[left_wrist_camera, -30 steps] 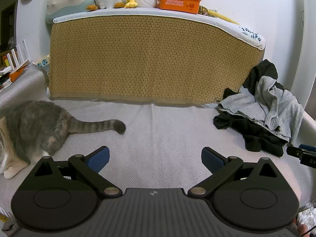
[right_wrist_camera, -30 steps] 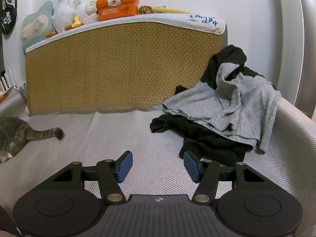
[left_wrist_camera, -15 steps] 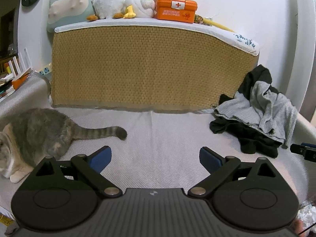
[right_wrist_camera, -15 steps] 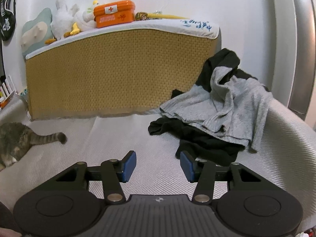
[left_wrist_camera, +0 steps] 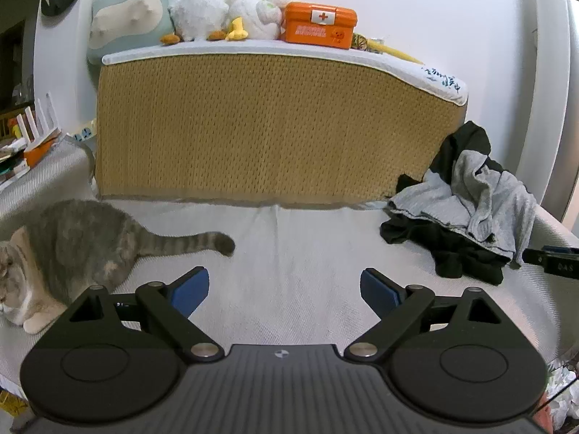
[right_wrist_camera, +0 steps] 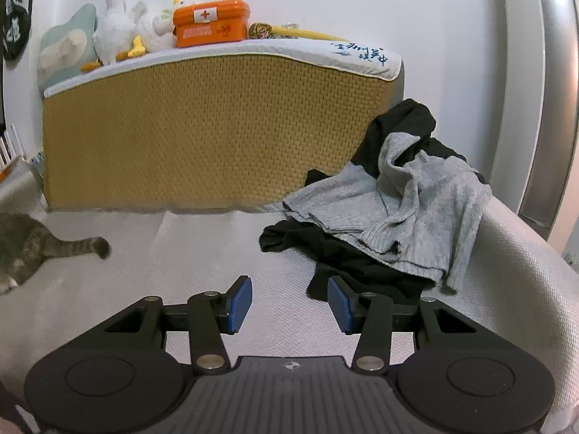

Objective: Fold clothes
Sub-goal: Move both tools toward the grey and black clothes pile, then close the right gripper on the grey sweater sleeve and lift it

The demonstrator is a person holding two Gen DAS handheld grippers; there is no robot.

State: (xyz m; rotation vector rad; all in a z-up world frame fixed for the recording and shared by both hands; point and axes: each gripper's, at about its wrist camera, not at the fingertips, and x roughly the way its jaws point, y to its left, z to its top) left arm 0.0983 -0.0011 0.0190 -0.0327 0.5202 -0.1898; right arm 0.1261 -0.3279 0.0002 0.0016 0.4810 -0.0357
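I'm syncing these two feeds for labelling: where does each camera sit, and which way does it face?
Left wrist: on the left gripper, facing the bed's woven headboard, cat at left; its open jaws show.
Right wrist: on the right gripper, aimed at the clothes pile; its open jaws show.
Shared: headboard, cat, clothes pile, orange first-aid box.
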